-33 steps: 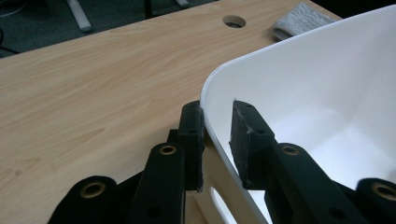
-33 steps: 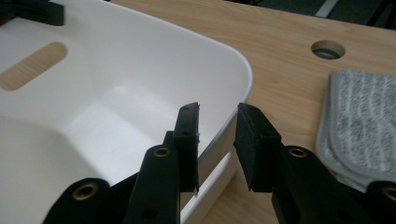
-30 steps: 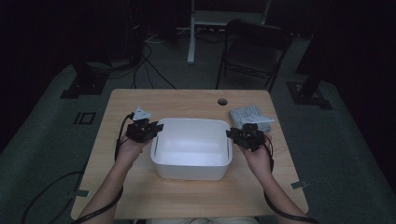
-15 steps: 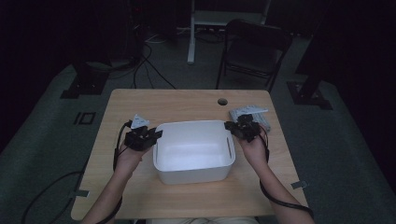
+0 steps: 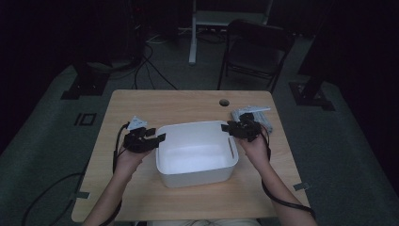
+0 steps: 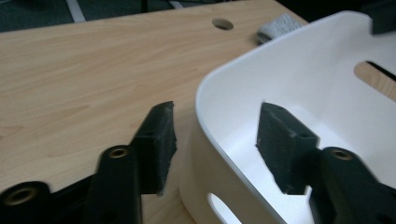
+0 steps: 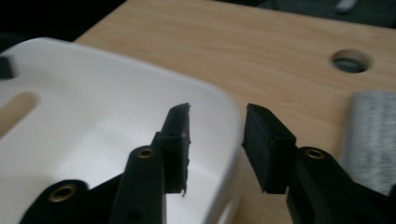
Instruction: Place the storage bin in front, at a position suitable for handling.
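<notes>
While both grippers straddled the bin's opposite walls, the scene read left to right as follows.

Left gripper: jaws had just been opening, released; one pad outside and one inside the bin's left wall, neither pressing on it.

White bin: resting on the wooden table, between the hands, nothing visible inside.

Right gripper: jaws had just been opening too; the right rim sat between the pads, untouched.

Grey cloth: on the table just beyond the right gripper.

Step in hand: letting go of the bin after setting it down, by my judgement.

Next move: probably lifting both grippers clear of the rim without dragging the walls.
</notes>
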Demonstrator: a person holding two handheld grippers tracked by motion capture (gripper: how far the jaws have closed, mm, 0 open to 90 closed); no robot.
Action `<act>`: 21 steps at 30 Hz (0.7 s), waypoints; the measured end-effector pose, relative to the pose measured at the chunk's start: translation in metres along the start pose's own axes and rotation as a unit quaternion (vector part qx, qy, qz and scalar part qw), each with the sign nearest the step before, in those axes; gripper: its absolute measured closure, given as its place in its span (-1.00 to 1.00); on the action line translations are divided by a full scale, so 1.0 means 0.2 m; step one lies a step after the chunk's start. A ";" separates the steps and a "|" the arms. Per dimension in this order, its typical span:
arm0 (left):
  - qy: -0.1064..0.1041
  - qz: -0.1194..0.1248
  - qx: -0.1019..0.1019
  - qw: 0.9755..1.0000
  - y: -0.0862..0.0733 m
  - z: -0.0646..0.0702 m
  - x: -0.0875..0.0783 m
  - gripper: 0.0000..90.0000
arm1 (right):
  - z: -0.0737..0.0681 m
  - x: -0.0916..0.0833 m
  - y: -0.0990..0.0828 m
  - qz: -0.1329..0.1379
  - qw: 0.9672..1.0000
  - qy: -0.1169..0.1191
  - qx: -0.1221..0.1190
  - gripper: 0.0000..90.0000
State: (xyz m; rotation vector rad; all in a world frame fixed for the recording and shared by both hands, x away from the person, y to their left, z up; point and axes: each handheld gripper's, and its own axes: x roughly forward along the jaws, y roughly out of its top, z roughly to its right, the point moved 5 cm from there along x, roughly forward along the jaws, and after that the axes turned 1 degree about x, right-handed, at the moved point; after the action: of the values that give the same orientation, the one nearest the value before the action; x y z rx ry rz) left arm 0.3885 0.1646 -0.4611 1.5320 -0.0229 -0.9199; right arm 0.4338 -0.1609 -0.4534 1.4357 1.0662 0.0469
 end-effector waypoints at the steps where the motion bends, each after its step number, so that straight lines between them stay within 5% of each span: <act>1: -0.006 0.003 -0.005 1.000 0.01 -0.01 0.00 -0.02 | -0.03 -0.03 -0.01 0.010 1.000 -0.005 -0.006 0.13; 8: 0.005 -0.008 0.014 1.000 0.02 -0.03 0.02 -0.16 | -0.09 -0.15 -0.08 0.022 0.999 -0.018 -0.018 -0.06; 15: 0.009 -0.001 0.010 1.000 0.03 -0.04 0.04 0.24 | -0.11 -0.19 -0.18 -0.004 1.000 -0.018 -0.017 0.07; 21: 0.014 -0.019 0.031 0.999 0.03 -0.01 0.05 0.58 | -0.08 -0.17 -0.19 -0.015 0.999 -0.046 -0.023 0.37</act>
State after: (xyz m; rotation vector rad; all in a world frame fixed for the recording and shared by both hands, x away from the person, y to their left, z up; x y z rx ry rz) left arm 0.3980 0.1597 -0.4615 1.6069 -0.0022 -0.9346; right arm 0.3836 -0.1764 -0.4618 1.3672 1.0041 -0.0163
